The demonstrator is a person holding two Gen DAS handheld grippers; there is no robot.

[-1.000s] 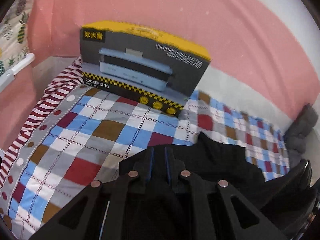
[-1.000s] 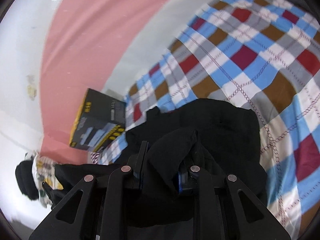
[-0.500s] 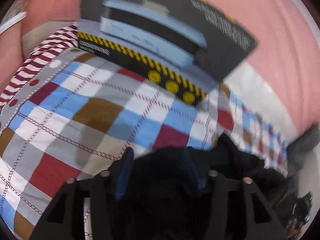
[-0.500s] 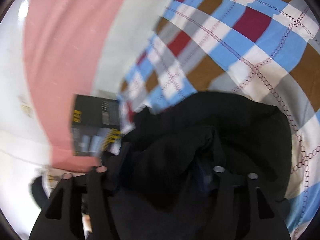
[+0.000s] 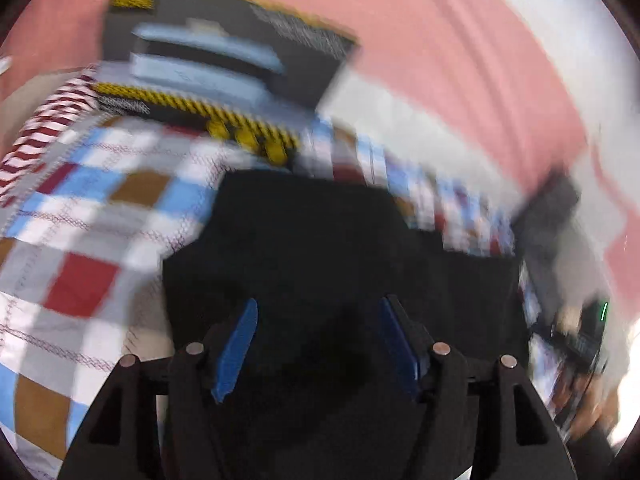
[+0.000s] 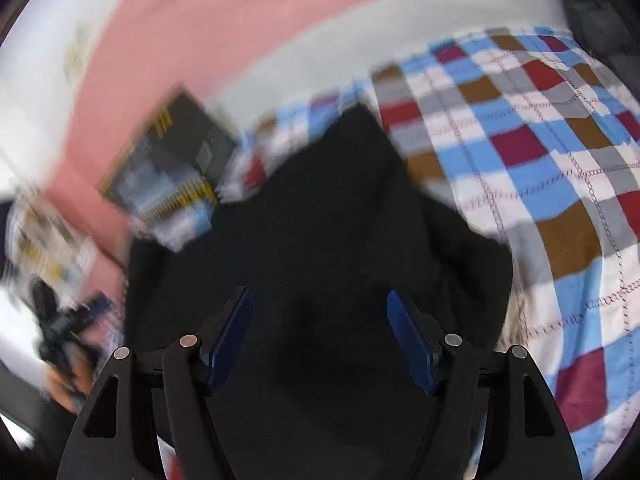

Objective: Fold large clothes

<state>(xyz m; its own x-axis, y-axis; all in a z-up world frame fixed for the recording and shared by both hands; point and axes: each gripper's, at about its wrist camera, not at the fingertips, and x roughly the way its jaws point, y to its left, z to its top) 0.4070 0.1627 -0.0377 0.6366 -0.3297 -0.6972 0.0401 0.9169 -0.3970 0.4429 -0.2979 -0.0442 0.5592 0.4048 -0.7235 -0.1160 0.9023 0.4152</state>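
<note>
- The left gripper (image 5: 316, 340) has its fingers (image 5: 236, 348) spread wide and still parting; the blue pads stand clear of the cloth, with nothing pinched between them.
- Black garment (image 5: 320, 248) fills the gap between those fingers and stretches ahead of them, lying loose on the bed.
- The right gripper (image 6: 320, 340) is likewise spread, its fingers (image 6: 412, 344) well apart, pads bare and gripping nothing.
- In the right wrist view the same black garment (image 6: 320, 220) lies heaped under and in front of the fingers; whether the tips brush the cloth I cannot tell, for both views are blurred.
- The garment rests in a bunched pile on the checked bedspread (image 5: 80, 240), near the bed's far edge along the wall.
- A dark box with yellow stripes (image 5: 224, 72) stands on the bed just beyond the garment, against the pink wall (image 5: 460, 60); it appears to the left in the right wrist view (image 6: 176, 160).
- Checked bedspread (image 6: 540, 160) lies bare to the right of the pile.
- A red-and-white striped cloth (image 5: 44, 120) shows at the bed's far left corner.
</note>
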